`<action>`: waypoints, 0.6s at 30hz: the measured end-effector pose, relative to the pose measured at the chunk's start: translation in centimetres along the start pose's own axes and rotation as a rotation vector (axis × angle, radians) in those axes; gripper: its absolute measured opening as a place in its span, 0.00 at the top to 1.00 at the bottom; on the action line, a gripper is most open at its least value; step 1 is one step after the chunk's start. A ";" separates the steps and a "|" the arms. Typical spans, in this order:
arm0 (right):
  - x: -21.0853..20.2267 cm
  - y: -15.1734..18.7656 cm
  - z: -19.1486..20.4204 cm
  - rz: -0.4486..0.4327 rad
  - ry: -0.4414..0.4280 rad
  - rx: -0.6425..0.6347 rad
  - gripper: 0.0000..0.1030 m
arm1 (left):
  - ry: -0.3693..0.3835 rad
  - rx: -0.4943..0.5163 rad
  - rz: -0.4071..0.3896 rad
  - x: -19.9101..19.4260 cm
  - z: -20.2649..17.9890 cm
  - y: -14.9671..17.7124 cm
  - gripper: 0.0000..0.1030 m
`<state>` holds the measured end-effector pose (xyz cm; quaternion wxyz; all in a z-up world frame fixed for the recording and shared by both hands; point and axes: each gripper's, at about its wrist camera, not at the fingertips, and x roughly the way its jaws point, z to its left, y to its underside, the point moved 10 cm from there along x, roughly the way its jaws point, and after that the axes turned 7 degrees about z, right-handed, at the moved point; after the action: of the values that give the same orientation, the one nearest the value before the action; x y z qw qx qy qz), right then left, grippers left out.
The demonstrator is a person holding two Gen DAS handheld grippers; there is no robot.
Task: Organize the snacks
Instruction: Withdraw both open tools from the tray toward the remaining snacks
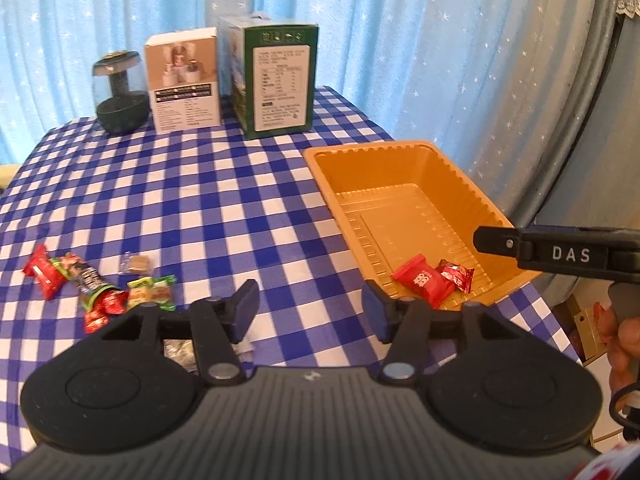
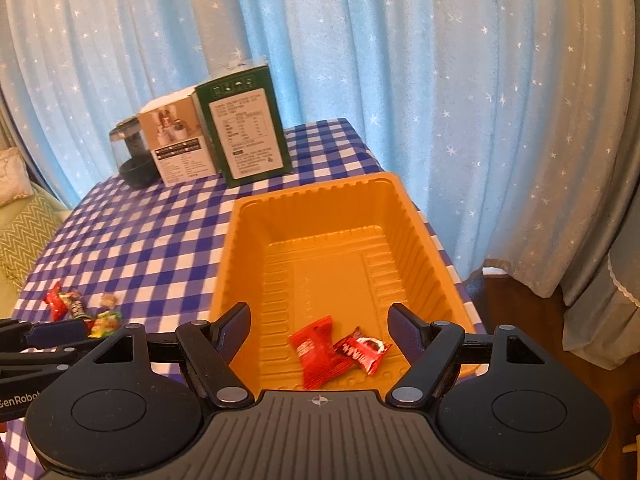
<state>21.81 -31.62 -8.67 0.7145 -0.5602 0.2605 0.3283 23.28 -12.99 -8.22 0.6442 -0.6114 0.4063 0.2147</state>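
An orange plastic tray (image 1: pixel 448 168) (image 2: pixel 240 248) sits on the right of the checked table. Two red wrapped snacks lie at its near end (image 1: pixel 422 278) (image 2: pixel 316 350), the smaller one beside the bigger (image 1: pixel 456 276) (image 2: pixel 362 350). Several wrapped snacks lie loose on the table at the left (image 1: pixel 100 292) (image 2: pixel 76 310). My left gripper (image 1: pixel 310 304) is open and empty above the table, between the pile and the tray. My right gripper (image 2: pixel 318 326) is open and empty above the tray's near end; its finger shows in the left wrist view (image 1: pixel 500 240).
A white box (image 1: pixel 184 84) (image 2: pixel 180 148), a green box (image 1: pixel 276 80) (image 2: pixel 248 140) and a dark glass jar (image 1: pixel 118 92) (image 2: pixel 130 156) stand at the table's far edge. A blue starred curtain hangs behind. The table's right edge runs just past the tray.
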 end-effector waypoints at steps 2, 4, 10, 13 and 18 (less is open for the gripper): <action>-0.7 0.4 0.9 -0.001 -0.007 -0.007 0.27 | -0.010 -0.009 -0.011 -1.0 0.7 0.3 0.41; -1.2 0.8 1.8 -0.002 -0.012 -0.019 0.27 | -0.022 -0.023 -0.021 -1.9 1.4 0.7 0.38; -2.6 2.1 5.1 0.001 -0.042 -0.043 0.27 | -0.064 -0.051 -0.039 -4.8 4.2 2.2 0.28; -3.0 3.1 6.9 0.006 -0.058 -0.056 0.27 | -0.090 -0.069 -0.048 -6.3 5.9 3.1 0.24; -3.4 4.5 9.7 0.022 -0.083 -0.080 0.27 | -0.118 -0.107 -0.061 -8.3 8.5 4.6 0.20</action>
<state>16.26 -22.13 -6.71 0.6983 -0.5711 0.2234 0.3692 17.12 -2.20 -5.19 0.6397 -0.6432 0.3369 0.2521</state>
